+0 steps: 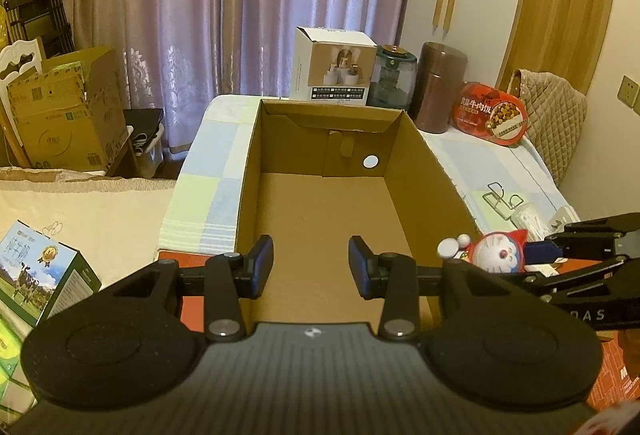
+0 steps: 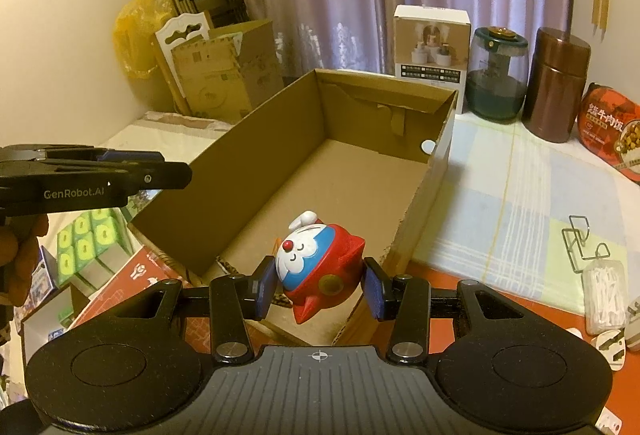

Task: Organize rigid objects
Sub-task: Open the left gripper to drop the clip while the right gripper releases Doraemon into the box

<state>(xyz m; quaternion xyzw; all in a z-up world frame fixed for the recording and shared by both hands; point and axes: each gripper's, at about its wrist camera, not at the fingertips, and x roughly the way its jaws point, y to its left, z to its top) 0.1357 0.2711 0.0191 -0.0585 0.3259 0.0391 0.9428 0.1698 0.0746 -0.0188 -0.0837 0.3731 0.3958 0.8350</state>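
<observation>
An open, empty cardboard box [image 1: 248,171] [image 2: 432,171] lies on the table. My right gripper [image 2: 320,285] is shut on a red, blue and white cat-robot toy [image 2: 320,267] and holds it over the box's near right corner. In the left wrist view the toy [image 1: 498,255] and the right gripper [image 1: 540,253] show at the box's right. My left gripper [image 1: 311,267] is open and empty above the box's near edge; it also shows at the left of the right wrist view [image 2: 160,165].
A white carton [image 1: 334,69], a green glass jar [image 1: 392,81], a brown canister [image 1: 438,87] and a red food tub [image 1: 490,113] stand behind the box. A wire clip [image 2: 584,243] and a cotton-swab case [image 2: 604,295] lie at right. Milk cartons [image 2: 90,239] stand at left.
</observation>
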